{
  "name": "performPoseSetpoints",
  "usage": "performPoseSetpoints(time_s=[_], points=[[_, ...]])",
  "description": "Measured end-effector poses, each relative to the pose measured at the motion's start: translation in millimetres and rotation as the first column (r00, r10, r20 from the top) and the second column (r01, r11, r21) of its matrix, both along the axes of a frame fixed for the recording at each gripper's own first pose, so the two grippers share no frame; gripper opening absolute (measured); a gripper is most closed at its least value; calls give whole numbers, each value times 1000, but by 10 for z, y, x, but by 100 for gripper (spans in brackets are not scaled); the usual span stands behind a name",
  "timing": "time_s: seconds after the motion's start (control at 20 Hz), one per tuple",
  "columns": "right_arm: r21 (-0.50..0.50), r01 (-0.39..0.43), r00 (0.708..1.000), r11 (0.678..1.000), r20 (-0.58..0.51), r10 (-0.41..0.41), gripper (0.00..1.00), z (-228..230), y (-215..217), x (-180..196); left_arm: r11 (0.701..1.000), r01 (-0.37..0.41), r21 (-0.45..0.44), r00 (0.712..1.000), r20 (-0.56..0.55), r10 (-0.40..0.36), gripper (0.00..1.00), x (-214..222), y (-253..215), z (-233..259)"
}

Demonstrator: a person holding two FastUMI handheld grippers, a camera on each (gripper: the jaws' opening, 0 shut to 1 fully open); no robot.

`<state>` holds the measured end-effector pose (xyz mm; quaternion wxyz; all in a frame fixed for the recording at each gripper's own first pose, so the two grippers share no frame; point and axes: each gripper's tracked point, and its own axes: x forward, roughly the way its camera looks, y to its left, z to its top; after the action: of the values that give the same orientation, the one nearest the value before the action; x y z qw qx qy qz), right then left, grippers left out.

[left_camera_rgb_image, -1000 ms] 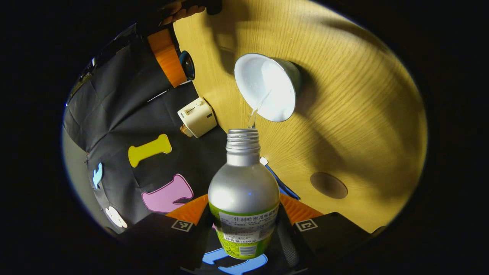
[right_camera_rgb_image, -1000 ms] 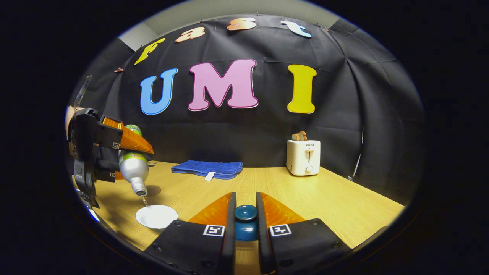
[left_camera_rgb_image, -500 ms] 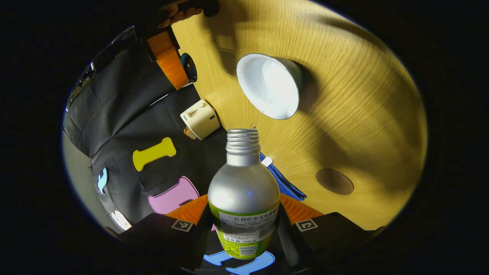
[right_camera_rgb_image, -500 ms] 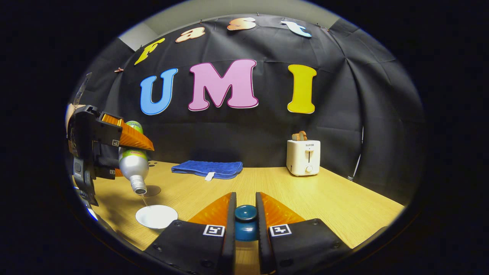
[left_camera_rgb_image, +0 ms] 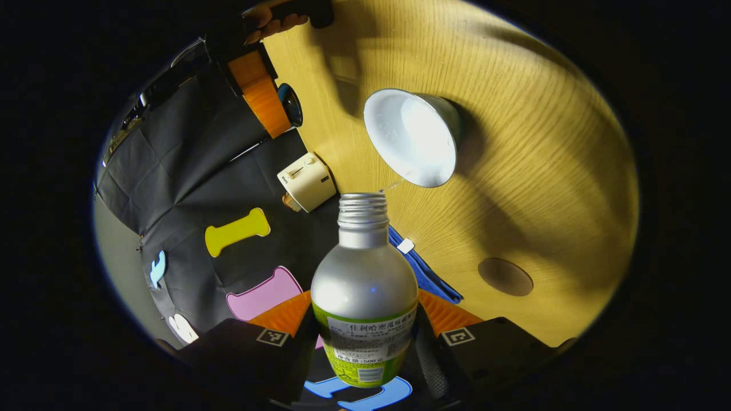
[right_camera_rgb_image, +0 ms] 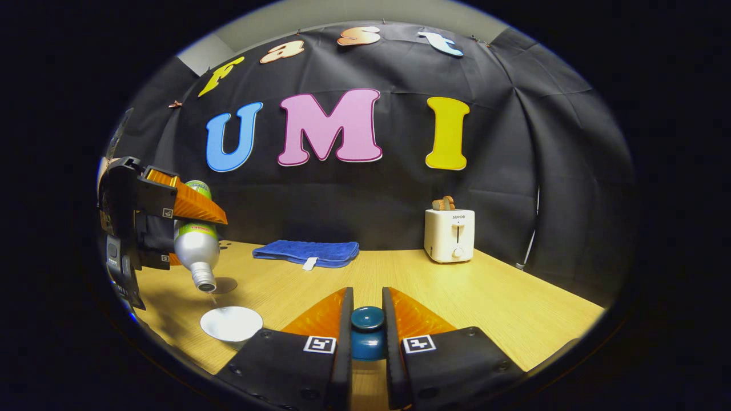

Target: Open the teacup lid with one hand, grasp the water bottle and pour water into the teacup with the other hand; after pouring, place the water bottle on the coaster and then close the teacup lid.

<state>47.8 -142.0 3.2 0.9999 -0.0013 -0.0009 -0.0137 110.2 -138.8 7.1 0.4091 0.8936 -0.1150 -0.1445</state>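
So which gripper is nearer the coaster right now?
Left. The left gripper holds the water bottle tilted above the table close to the coaster; the right gripper, clamping the teacup lid, is farther off.

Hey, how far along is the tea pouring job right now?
Done: the lid is off, held by the right tongs. In hand: the left tongs tilt the water bottle over the open teacup. Left: bottle onto the coaster, lid back on.
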Motion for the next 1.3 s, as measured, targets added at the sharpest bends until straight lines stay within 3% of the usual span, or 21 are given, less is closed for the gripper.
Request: performPoseSetpoints(time_s=[0.2,0.4,0.5,0.55,0.6,0.65,0.75,0.85,0.95,1.1,1.2,1.3], points=[[0,2,1000,1000,0,-2,28,1,-1,-7,1000,19,-15,1000,0,-19,82,-10,-13,1],[0,2,1000,1000,-1,-2,28,-3,0,-6,983,70,-170,996,-39,-77,81,-58,-31,-85],[0,2,1000,1000,-1,-2,28,-3,-4,-4,948,81,-308,993,-55,-102,81,-81,-35,-117],[0,2,1000,1000,-1,-2,28,1,-4,-5,910,60,-410,993,-66,-95,81,-86,8,-104],[0,2,1000,1000,-1,-2,28,-1,-3,-2,853,35,-521,993,-79,-90,81,-125,44,-109],[0,2,1000,1000,-1,-2,28,0,-5,-6,778,10,-628,992,-91,-86,81,-113,83,-145],[0,1,1000,1000,-2,-1,28,-5,-5,-5,590,-48,-806,989,-121,-85,81,-13,160,-189],[0,1,1000,1000,-1,-1,28,0,-6,-11,376,-106,-920,985,-149,-88,80,160,181,-192],[0,1,1000,1000,-1,-1,28,-3,-6,-9,152,-151,-977,980,-168,-107,80,247,222,-272],[0,1,1000,1000,-1,-1,28,-1,-3,-5,-151,-210,-966,970,-186,-159,80,335,239,-371],[0,1,1000,1000,-1,-1,28,-1,-4,-10,-352,-258,-900,957,-189,-220,80,363,212,-414],[0,2,1000,1000,-1,-2,28,-3,-4,-5,-505,-319,-802,938,-190,-290,80,406,141,-496]])
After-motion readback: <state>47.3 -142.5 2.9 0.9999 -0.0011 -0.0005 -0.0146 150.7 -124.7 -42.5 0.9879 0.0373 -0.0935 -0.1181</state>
